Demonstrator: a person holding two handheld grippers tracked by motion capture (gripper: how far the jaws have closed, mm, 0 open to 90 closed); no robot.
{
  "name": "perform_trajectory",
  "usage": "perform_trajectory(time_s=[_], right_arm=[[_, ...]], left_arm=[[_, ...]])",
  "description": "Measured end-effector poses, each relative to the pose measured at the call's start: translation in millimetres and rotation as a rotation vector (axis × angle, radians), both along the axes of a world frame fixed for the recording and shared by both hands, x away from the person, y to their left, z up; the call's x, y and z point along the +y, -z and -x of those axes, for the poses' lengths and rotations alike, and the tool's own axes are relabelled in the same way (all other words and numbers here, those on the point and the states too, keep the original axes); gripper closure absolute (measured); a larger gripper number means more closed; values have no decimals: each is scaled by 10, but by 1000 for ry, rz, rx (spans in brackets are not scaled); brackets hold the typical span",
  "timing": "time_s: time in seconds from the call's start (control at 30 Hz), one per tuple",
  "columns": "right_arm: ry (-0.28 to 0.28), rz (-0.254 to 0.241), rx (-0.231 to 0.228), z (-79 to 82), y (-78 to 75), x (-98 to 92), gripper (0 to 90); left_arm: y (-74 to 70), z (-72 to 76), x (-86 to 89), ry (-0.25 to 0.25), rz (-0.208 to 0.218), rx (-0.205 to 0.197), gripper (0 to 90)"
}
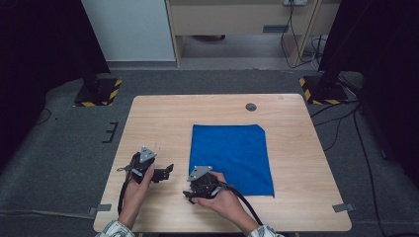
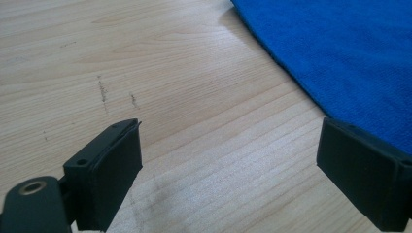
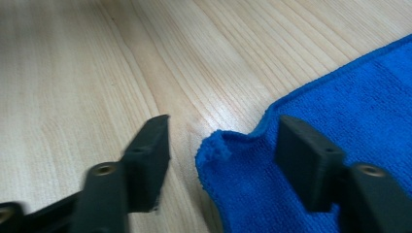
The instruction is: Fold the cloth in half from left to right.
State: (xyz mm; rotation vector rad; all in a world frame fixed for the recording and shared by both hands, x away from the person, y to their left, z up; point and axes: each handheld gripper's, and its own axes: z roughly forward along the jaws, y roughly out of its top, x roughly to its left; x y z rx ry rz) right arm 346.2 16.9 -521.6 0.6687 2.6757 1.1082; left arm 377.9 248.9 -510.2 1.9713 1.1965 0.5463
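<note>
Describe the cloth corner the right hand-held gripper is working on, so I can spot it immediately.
On the light wooden table lies a flat blue microfibre cloth. Follow its left edge toward the person to the near-left corner, which sits between the open jaws of the right hand-held gripper. Unlike the flat edges beside it, this corner is slightly curled and puckered.

Surface point(image 1: 163, 118): light wood grain, faint dark scuffs ahead of the left tongs. Round grommet point(image 1: 251, 106) far beyond the tongs, near the back edge. Grey carpet point(image 1: 69, 148) around; two hazard-striped bases point(image 1: 99, 91) beyond.
</note>
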Motion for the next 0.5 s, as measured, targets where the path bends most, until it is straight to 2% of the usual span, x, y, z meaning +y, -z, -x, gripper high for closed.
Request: perform_trajectory(time_s=[0.17,0.33,0.5], right_arm=[[11,-13,8,12,25,1,588],[19,-29,-5,38,40,21,744],[15,-42,-9,47,26,27,855]], left_arm=[[14,-4,-25,6,-9,11,85],[8,-2,-25,6,-2,5,85],[15,-7,-27,10,-3,15,85]])
